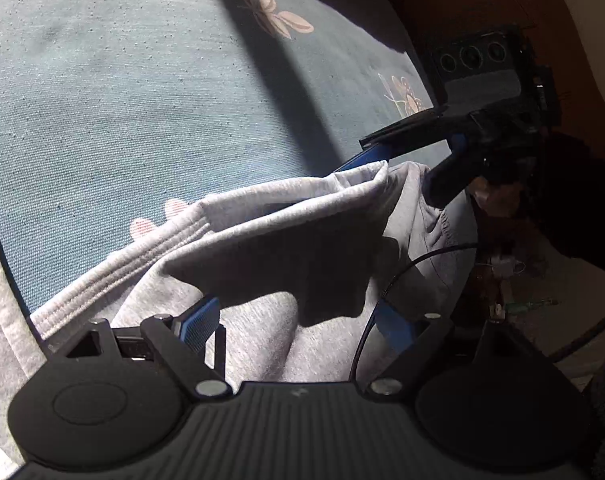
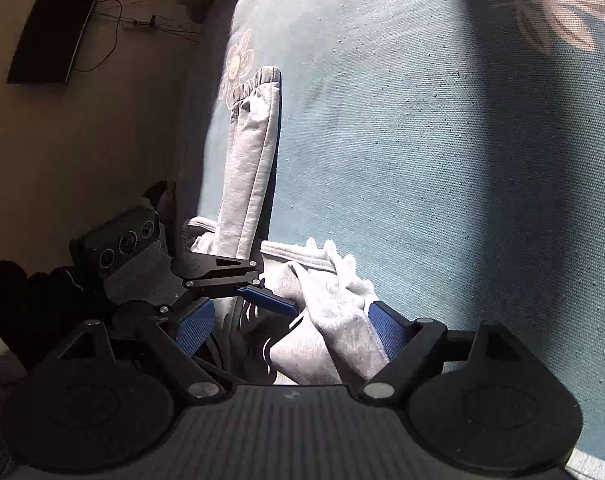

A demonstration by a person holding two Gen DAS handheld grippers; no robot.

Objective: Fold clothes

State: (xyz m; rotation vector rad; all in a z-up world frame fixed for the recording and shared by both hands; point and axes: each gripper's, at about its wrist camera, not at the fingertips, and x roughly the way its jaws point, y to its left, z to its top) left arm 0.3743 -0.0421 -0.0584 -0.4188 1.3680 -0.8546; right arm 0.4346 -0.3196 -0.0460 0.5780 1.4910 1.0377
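Sweatpants (image 1: 262,232) bunch between our two grippers, partly doubled, so we judge the fold midway, with flattening left. Our left gripper (image 1: 298,320) gapes around grey cloth; our right gripper (image 2: 290,328) gapes too, cloth between its fingers. One leg (image 2: 250,152) stretches away across the blue bedspread (image 2: 442,160).

Bedspread (image 1: 122,100) open; grey garment (image 1: 262,240) bunched between grippers.

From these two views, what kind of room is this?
Probably a bedroom or living room at home: a teal flowered bedspread with a grey garment on it, and a wall-mounted TV with loose cables.
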